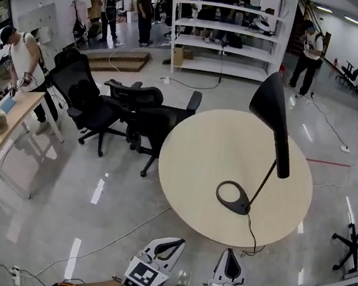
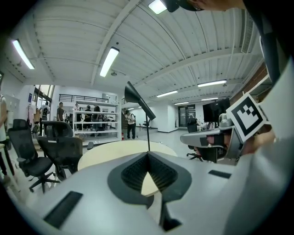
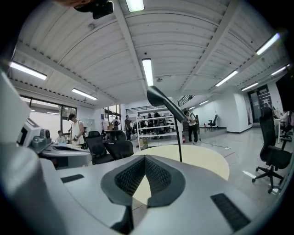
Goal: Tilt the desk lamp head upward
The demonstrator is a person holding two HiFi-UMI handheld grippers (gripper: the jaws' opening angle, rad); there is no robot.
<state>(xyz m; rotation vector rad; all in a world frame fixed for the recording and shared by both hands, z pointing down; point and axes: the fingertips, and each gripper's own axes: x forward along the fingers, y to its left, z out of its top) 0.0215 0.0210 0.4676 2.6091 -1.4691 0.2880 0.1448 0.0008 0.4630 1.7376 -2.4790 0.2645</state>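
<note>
Both grippers held low, just short of the round table [image 1: 211,151], likely staged ahead of the reach. Left gripper [image 1: 178,242]: jaws pressed together, nothing between. Right gripper [image 1: 231,253]: likewise closed and empty. Desk lamp [image 1: 280,145] on the table's near right part, base [image 1: 243,206] toward the edge, within easy reach. Lamp head [image 1: 269,103] high on its thin stem, well apart from both.

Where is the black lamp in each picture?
Head view: the lamp stands right of centre, on the round table.
Left gripper view: the lamp is in the middle, its head leaning left.
Right gripper view: the lamp is just right of the middle.
Shared landmark: the round table under the lamp shows in all three.
</note>
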